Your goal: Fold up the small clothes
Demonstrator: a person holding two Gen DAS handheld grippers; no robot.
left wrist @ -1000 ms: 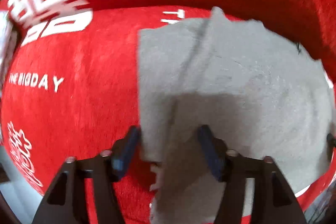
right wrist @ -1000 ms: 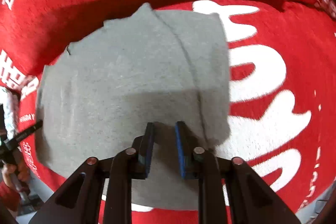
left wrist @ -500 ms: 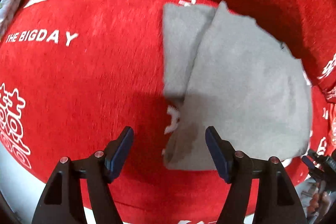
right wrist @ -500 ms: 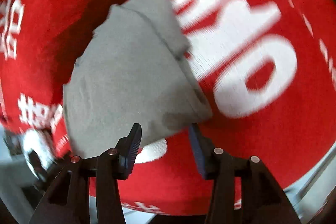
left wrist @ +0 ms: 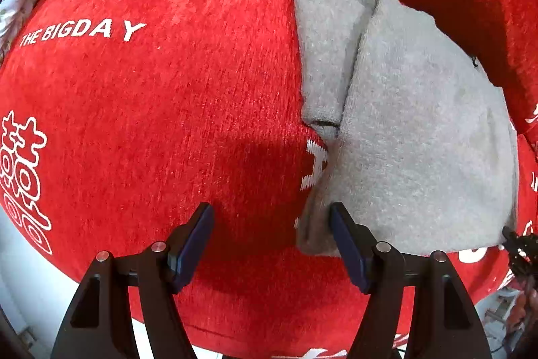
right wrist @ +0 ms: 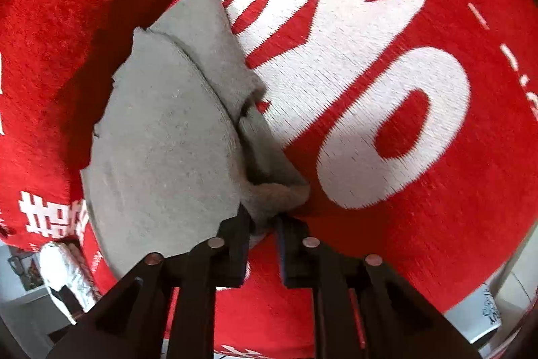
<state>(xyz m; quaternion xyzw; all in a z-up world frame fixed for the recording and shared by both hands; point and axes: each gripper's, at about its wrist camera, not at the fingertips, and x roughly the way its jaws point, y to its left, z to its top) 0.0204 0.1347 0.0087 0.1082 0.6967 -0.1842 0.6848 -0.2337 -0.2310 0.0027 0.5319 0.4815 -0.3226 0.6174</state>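
The left gripper [left wrist: 270, 238] has let go and gapes wide beside the cloth [left wrist: 413, 137]; the right gripper [right wrist: 262, 224] now pinches its corner, starting another fold.

folded cloth [left wrist: 413, 137] on blanket [left wrist: 168, 110], right of centre

Grey garment's [right wrist: 161, 137] corner hidden between jaws
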